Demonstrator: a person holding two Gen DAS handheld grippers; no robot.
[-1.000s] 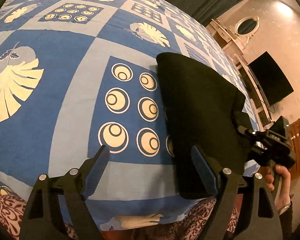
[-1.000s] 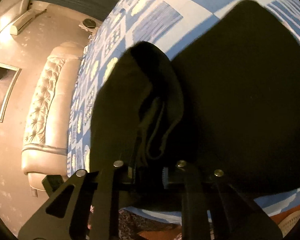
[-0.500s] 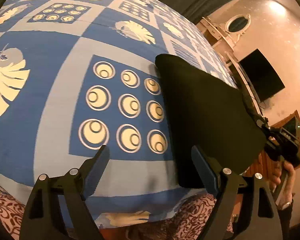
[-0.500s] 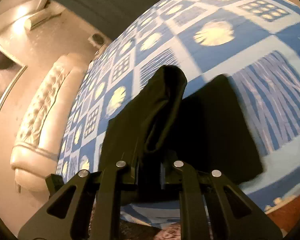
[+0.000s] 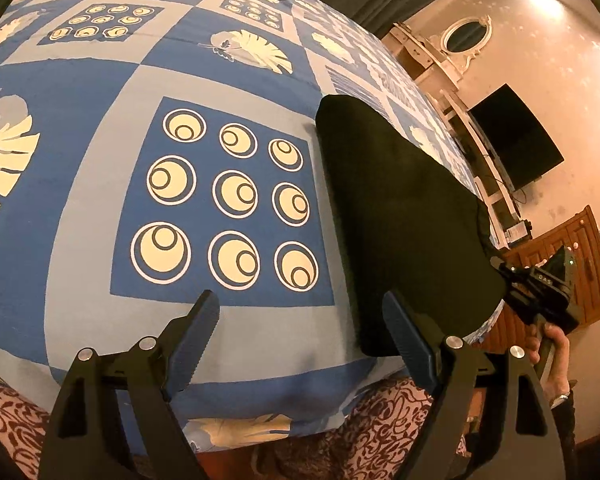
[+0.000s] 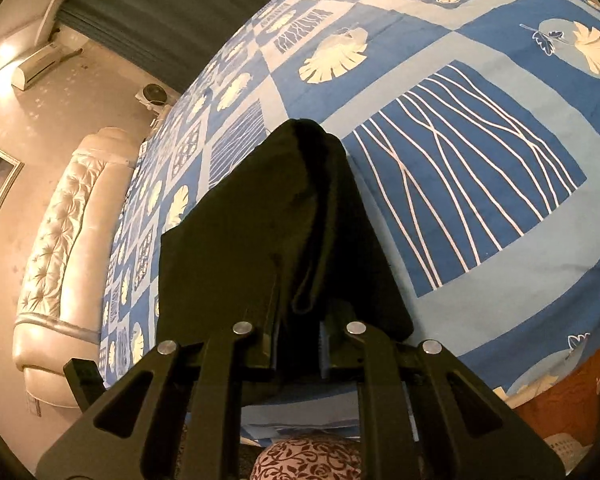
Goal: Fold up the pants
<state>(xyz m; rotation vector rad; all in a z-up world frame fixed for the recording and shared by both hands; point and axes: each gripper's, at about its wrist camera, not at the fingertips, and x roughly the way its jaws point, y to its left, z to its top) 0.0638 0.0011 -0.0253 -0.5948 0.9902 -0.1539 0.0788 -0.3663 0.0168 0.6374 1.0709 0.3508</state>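
Pants (image 6: 284, 240): black, soft, folded slab; ridge pinched, right gripper (image 6: 296, 344).

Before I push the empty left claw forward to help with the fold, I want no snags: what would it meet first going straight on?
Probably the bedspread itself: the open left claw points down at bare cover. The black pants lie just to its right, though depth is hard to judge.

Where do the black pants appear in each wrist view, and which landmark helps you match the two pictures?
Left wrist: black pants lie right of centre on the bed.
Right wrist: black pants at centre, clamped in the right gripper.
Shared landmark: the blue patterned bedspread.
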